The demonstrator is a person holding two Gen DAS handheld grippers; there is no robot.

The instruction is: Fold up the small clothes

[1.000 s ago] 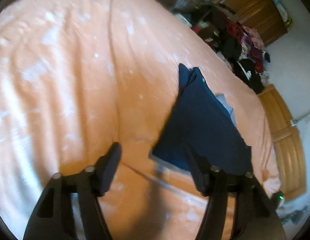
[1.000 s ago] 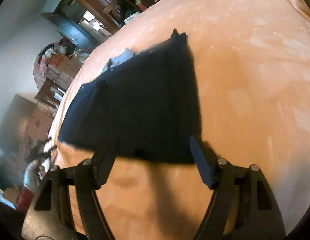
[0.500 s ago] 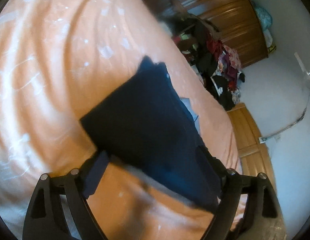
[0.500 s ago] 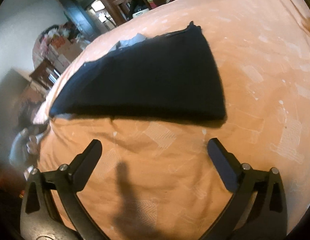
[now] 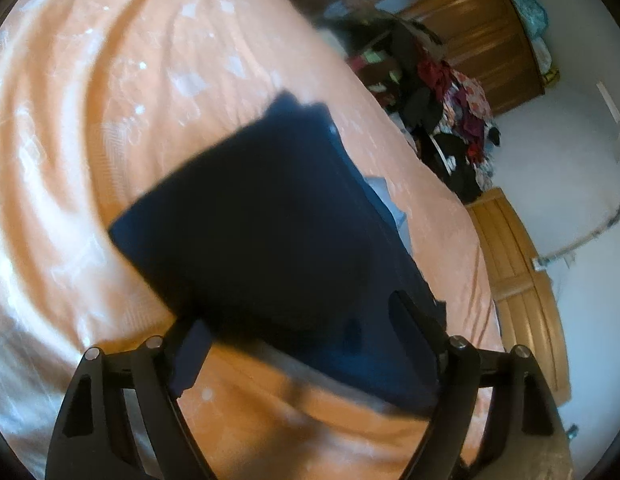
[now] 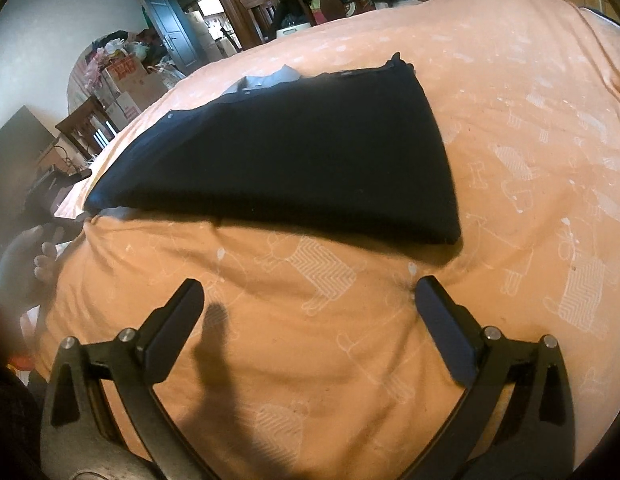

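Observation:
A dark navy folded garment (image 5: 270, 232) lies flat on the orange bedsheet (image 5: 110, 100). In the left wrist view my left gripper (image 5: 302, 340) stands open at the garment's near edge. The blurred cloth reaches down between the fingers and overlaps the tip of the left one. In the right wrist view the same garment (image 6: 294, 160) lies as a wedge, with a light blue piece (image 6: 270, 79) peeking out at its far edge. My right gripper (image 6: 310, 312) is open over bare sheet, a short way back from the garment, with nothing between its fingers.
The bedsheet (image 6: 510, 160) carries white animal prints and soft wrinkles. A pile of clothes (image 5: 450, 92) and a wooden wardrobe (image 5: 470, 20) stand beyond the bed, a wooden bed frame (image 5: 522, 280) to the right. Cardboard boxes (image 6: 126, 80) and a person's foot (image 6: 34, 256) show at left.
My left gripper has swung from beside the garment to over its near edge. My right gripper has opened wider and drawn back off the garment, which now lies flat.

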